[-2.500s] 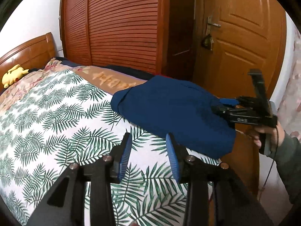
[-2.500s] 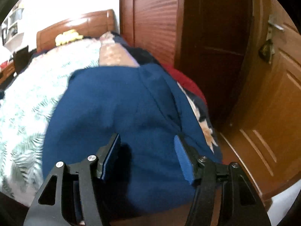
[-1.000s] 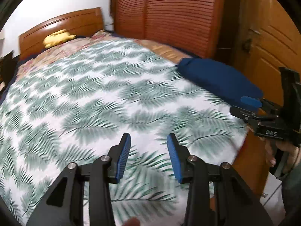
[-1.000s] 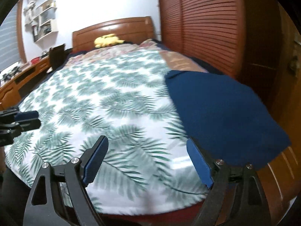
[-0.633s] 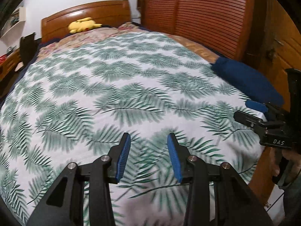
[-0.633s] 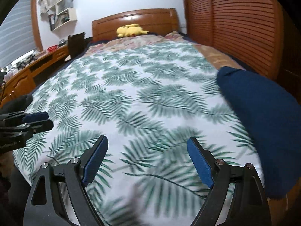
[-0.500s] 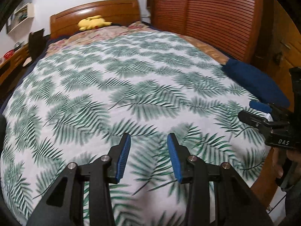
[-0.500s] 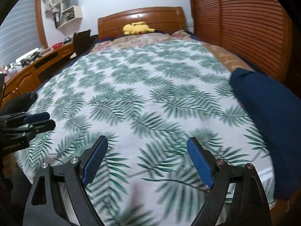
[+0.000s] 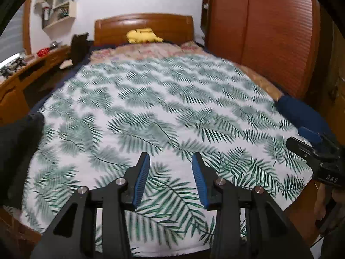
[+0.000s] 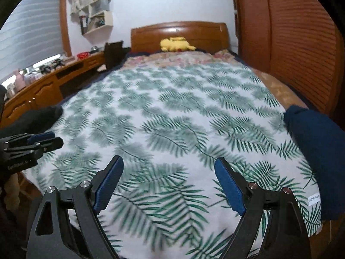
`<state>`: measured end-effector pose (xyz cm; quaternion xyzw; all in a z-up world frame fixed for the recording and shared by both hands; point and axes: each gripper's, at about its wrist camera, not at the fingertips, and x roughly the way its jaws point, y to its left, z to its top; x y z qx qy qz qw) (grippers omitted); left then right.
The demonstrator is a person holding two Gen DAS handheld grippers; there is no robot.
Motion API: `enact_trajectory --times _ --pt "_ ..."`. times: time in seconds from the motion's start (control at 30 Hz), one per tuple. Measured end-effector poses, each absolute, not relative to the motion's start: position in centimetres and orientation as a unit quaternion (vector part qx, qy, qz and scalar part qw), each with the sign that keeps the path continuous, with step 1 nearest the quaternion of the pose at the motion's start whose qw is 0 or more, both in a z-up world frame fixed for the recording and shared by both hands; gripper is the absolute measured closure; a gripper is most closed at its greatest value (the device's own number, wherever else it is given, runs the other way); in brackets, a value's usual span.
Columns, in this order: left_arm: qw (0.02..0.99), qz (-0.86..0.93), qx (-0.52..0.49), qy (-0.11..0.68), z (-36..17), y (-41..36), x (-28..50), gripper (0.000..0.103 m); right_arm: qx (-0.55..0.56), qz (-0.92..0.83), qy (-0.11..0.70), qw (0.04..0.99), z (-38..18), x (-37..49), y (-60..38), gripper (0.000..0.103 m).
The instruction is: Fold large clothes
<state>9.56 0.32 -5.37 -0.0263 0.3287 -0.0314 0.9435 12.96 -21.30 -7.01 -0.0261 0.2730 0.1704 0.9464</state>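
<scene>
Grippers both over leaf-print bed (image 9: 163, 99), nothing held — left gripper (image 9: 170, 161) fingers partly spread, right gripper (image 10: 169, 170) spread wide. Blue garment (image 10: 319, 151) folded at bed's right edge; black garment (image 10: 32, 118) at left edge.

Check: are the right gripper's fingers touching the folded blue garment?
Apart. The right wrist view shows the right gripper open over leaf-print bedding, the blue garment off at the bed's edge.

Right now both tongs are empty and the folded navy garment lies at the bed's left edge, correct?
Not quite. The garment lies at the bed's right edge, as the right wrist view shows. Both the left tongs and right tongs are empty.
</scene>
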Motion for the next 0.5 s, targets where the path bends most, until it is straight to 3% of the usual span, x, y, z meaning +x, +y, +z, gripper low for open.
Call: enact_trajectory --times 0.5 --pt "0.962 -0.005 -0.035 0.271 -0.5 3.1 5.1 0.063 -0.022 0.182 0.211 0.96 -1.8 9.1 -19.9 0.015"
